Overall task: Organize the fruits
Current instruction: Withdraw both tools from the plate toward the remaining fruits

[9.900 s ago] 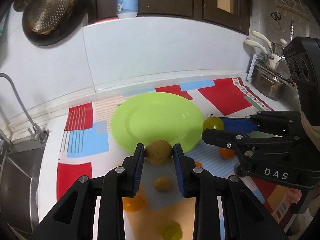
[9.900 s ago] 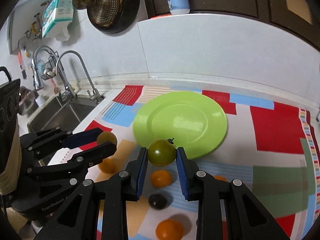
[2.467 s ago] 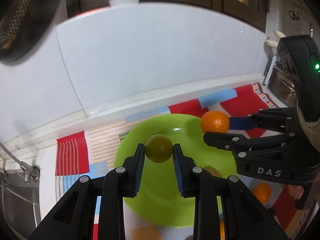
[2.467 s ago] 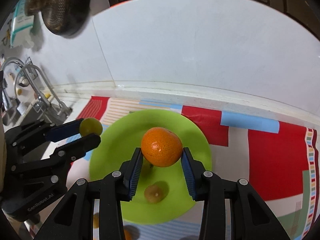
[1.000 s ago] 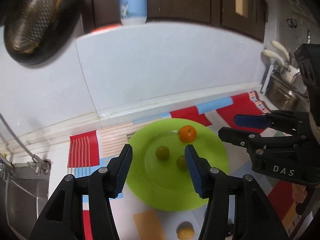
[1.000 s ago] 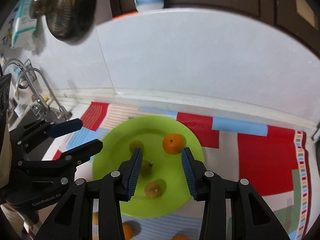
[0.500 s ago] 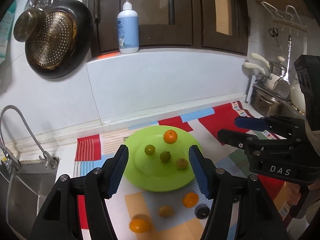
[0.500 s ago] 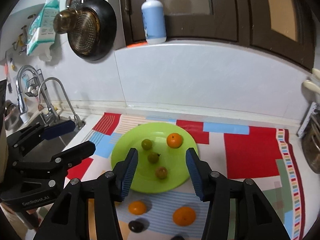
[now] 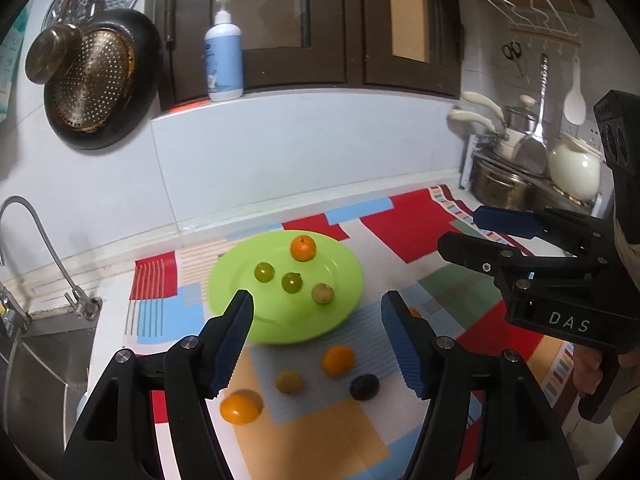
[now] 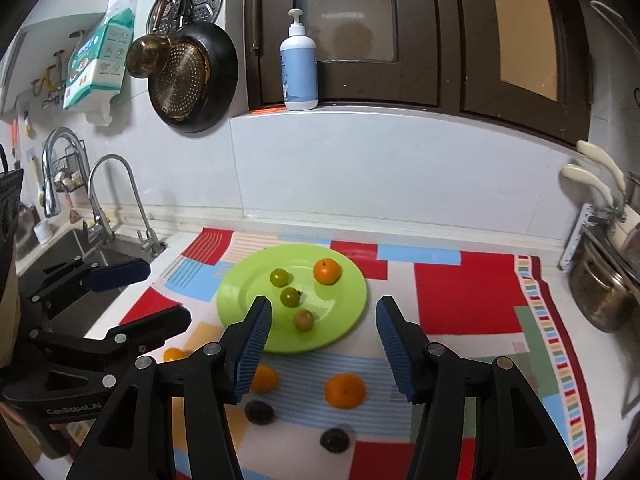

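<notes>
Kitchen counter under a patchwork mat [image 10: 468,300], white tile wall behind, sink [image 10: 60,248] at the left. Green plate [image 10: 344,308] sits mid-mat, holding an orange [image 10: 327,271], two green fruits [image 10: 279,277] [image 10: 290,297] and a brownish one [image 10: 303,319]. Left gripper [image 9: 316,336] and right gripper [image 10: 322,344] both hang above the plate's near edge, jaws apart, having just been opening, nothing between them. On the mat just in front of the plate, below the fingers: two oranges [image 10: 345,390] [image 10: 264,378], dark fruits [image 10: 259,412] [image 10: 335,439], a tan fruit [image 9: 289,381], an orange oval fruit [image 9: 240,409]. That oval one lies long axis roughly left-right. Other fruits are round, no clear axis; the stems on the plate's orange and the nearer green fruit face up.
</notes>
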`<state>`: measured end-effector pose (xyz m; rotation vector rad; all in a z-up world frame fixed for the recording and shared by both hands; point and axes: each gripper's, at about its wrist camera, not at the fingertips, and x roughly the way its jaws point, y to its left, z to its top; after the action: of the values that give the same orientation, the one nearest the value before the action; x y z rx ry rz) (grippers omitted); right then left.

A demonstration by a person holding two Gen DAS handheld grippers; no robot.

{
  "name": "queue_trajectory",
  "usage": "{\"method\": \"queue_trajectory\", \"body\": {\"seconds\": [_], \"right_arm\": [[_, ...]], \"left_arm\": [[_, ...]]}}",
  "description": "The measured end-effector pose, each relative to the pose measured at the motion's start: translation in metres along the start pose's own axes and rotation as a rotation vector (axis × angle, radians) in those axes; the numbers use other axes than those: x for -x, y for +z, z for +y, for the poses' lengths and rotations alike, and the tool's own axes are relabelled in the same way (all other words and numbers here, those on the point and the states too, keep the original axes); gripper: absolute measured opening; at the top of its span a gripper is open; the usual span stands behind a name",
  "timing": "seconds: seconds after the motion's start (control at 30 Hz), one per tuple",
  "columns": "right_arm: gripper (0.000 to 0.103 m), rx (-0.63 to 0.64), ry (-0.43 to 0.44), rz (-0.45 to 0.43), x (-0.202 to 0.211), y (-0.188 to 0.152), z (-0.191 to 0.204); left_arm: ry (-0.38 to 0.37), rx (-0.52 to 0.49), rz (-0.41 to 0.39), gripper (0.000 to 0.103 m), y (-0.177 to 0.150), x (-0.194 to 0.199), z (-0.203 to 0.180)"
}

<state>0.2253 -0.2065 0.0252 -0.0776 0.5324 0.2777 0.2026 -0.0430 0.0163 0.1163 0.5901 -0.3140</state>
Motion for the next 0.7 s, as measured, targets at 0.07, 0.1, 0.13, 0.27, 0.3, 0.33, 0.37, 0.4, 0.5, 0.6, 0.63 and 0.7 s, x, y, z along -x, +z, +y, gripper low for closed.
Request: {"method": "queue_trajectory", "body": {"seconds": [0.07, 0.1, 0.13, 0.27, 0.3, 0.33, 0.37, 0.4, 0.5, 0.6, 0.63, 0.7], "right_arm": [[0.055, 0.001, -0.010, -0.004, 0.005, -0.007, 0.000], [0.055, 0.001, -0.015, -0.005, 0.008, -0.011, 0.000], [0.055, 0.001, -0.018, -0.005, 0.009, -0.014, 0.001], [0.055, -0.010, -0.024, 0.020, 0.012, -0.030, 0.001], [0.055, -0.011, -0.024, 0.027, 0.013, -0.033, 0.001], [0.055, -0.016, -0.024, 0.036, 0.012, -0.038, 0.001], [0.055, -0.019, -0.022, 0.044, 0.012, -0.042, 0.001], [0.055, -0.022, -0.020, 0.054, 0.011, -0.045, 0.000], [0.055, -0.034, -0.020, 0.081, 0.008, -0.055, -0.001], [0.055, -0.030, -0.033, 0.097, 0.006, -0.065, -0.001], [0.055, -0.028, -0.036, 0.102, 0.006, -0.068, -0.001], [0.055, -0.019, -0.045, 0.111, 0.004, -0.074, 0.000]], "left_arm": [[0.001, -0.004, -0.003, 0.067, -0.005, 0.002, -0.004], [-0.004, -0.003, -0.006, 0.067, -0.008, 0.003, -0.005], [-0.011, -0.002, -0.007, 0.067, -0.010, 0.003, -0.006], [-0.021, -0.029, -0.010, 0.068, -0.021, 0.002, -0.013], [-0.024, -0.036, -0.011, 0.068, -0.023, 0.001, -0.014], [-0.028, -0.042, -0.011, 0.068, -0.025, 0.001, -0.016], [-0.032, -0.047, -0.011, 0.068, -0.027, 0.000, -0.017], [-0.036, -0.052, -0.012, 0.068, -0.030, -0.001, -0.018], [-0.046, -0.065, -0.004, 0.068, -0.038, -0.006, -0.021], [-0.055, -0.078, 0.006, 0.068, -0.046, -0.012, -0.023], [-0.057, -0.082, 0.007, 0.068, -0.049, -0.013, -0.024], [-0.061, -0.091, 0.024, 0.068, -0.054, -0.020, -0.026]]}}
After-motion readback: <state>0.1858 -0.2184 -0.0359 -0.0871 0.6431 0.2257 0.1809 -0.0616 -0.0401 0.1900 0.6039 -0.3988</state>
